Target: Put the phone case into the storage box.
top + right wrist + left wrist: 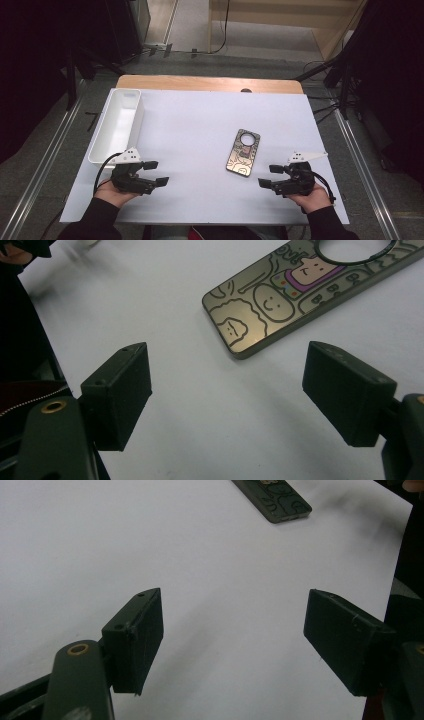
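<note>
High view: phone case (243,153) lies untouched on the surface (200,125), white tray (117,125) empty, left claw (156,172) and right claw (269,176) both open, holding nothing — pickup not started.

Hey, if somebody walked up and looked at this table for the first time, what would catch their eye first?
Probably the phone case, dark with cartoon doodles and a round camera hole, lying flat right of centre on the white sheet. Next, the two black tongs at the near edge, left tongs and right tongs, both open, empty and pointing inward. Then the long white tray at the sheet's left edge.
</note>
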`<state>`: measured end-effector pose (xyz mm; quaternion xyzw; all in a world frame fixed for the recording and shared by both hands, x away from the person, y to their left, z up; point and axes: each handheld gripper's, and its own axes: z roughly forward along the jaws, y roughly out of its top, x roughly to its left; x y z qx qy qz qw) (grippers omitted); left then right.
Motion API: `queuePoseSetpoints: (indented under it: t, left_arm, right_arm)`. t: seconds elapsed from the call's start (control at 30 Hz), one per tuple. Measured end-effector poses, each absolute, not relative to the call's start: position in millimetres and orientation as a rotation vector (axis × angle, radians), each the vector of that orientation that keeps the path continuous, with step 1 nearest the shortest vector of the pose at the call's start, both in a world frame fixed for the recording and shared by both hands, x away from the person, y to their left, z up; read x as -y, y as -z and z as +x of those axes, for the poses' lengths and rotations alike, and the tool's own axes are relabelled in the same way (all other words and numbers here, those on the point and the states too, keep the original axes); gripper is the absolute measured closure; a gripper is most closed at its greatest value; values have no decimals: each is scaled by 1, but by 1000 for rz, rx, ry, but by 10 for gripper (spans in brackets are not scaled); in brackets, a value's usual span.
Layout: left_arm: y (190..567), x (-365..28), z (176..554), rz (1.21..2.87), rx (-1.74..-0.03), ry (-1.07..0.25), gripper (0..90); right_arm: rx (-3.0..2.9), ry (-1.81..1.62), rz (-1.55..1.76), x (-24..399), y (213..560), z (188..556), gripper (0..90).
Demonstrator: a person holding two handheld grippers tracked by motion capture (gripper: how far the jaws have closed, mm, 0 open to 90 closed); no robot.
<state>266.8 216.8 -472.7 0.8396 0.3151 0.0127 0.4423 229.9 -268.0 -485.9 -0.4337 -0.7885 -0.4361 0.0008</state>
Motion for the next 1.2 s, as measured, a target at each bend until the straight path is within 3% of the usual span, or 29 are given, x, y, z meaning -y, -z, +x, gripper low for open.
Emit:
queuePoseSetpoints:
  t: [1.2]
  left_arm:
    - [474, -215, 268, 2075, -785, -13, 236]
  right_arm:
    - [2523, 1377, -1306, 264, 486, 230, 186]
